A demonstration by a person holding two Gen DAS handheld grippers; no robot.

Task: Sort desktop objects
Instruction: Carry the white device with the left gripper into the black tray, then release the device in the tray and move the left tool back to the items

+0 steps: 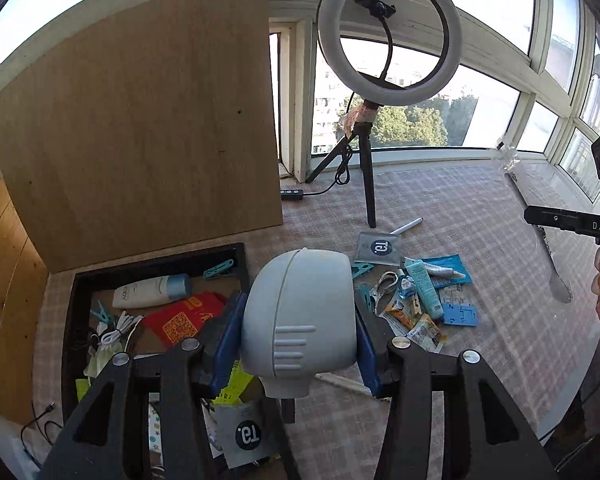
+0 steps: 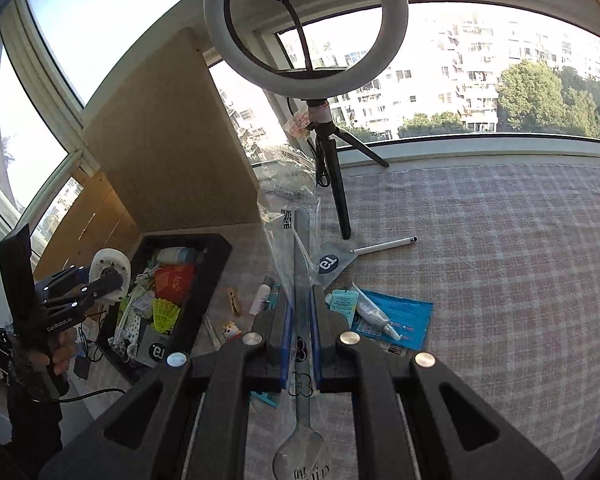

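Note:
My left gripper (image 1: 298, 316) is shut on a white rounded plastic device (image 1: 300, 312) and holds it above the right edge of the black tray (image 1: 242, 258). In the right wrist view the same gripper (image 2: 100, 280) holds the device (image 2: 110, 270) over the tray (image 2: 216, 256). My right gripper (image 2: 300, 316) is shut on a long spoon in a clear plastic sleeve (image 2: 300, 264), lifted above the table. It also shows in the left wrist view (image 1: 548, 248). A pile of small items (image 1: 420, 292) lies on the checked cloth.
The tray holds a white bottle (image 1: 148, 290), a red packet (image 1: 180, 316), clips and cables. A ring light on a tripod (image 1: 388, 32) stands at the back. A wooden board (image 1: 140, 120) leans behind the tray. A white stylus pen (image 2: 384, 245) lies on the cloth.

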